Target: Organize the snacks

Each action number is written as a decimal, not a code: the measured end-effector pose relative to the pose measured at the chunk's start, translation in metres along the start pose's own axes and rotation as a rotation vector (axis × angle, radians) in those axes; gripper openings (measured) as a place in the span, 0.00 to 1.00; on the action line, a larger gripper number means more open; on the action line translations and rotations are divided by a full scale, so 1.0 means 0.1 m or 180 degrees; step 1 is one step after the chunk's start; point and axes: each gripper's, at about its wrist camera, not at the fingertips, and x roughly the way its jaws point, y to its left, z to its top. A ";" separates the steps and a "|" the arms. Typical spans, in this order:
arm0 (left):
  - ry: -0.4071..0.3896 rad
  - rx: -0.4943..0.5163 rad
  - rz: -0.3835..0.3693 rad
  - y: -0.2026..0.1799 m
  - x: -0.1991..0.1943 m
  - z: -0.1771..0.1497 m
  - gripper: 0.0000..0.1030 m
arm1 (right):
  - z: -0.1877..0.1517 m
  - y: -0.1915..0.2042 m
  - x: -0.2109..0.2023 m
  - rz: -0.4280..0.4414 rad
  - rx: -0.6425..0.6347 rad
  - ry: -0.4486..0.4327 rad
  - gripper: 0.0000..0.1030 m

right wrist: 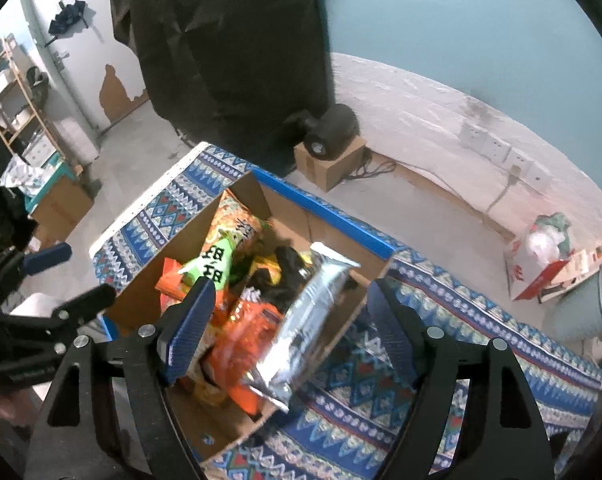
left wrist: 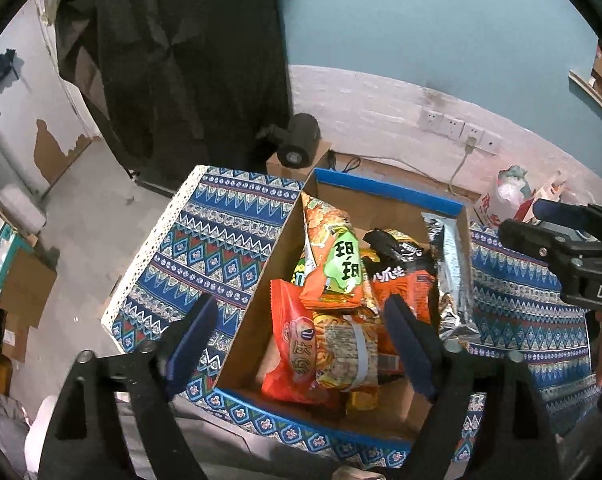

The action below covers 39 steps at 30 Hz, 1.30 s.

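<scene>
Together, both grippers hover with jaws spread wide and empty: the left gripper (left wrist: 301, 336) and right gripper (right wrist: 291, 324) above one cardboard box (left wrist: 245, 340) on the patterned counter (left wrist: 221, 232), holding about six snack packets (left wrist: 333, 268), one silver packet (right wrist: 309, 320) among them.

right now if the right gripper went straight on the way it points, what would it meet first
Most likely the silver foil snack packet, leaning at the near right side of the cardboard box. It lies centred between the open jaws of the right gripper, with orange snack bags just left. Depth is uncertain.
</scene>
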 end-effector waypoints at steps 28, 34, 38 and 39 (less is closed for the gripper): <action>-0.0429 0.0350 0.0055 -0.43 -0.62 -0.17 0.95 | -0.54 -0.33 -0.74 -0.0128 0.0251 -0.0315 0.78; -0.0441 0.0375 0.0056 -0.48 -0.64 -0.18 0.96 | -0.59 -0.40 -0.76 -0.0128 0.0273 -0.0304 0.78; -0.0466 0.0380 0.0040 -0.50 -0.68 -0.17 0.96 | -0.60 -0.42 -0.79 -0.0142 0.0268 -0.0309 0.78; -0.0471 0.0380 0.0046 -0.51 -0.69 -0.17 0.96 | -0.60 -0.42 -0.79 -0.0140 0.0264 -0.0302 0.78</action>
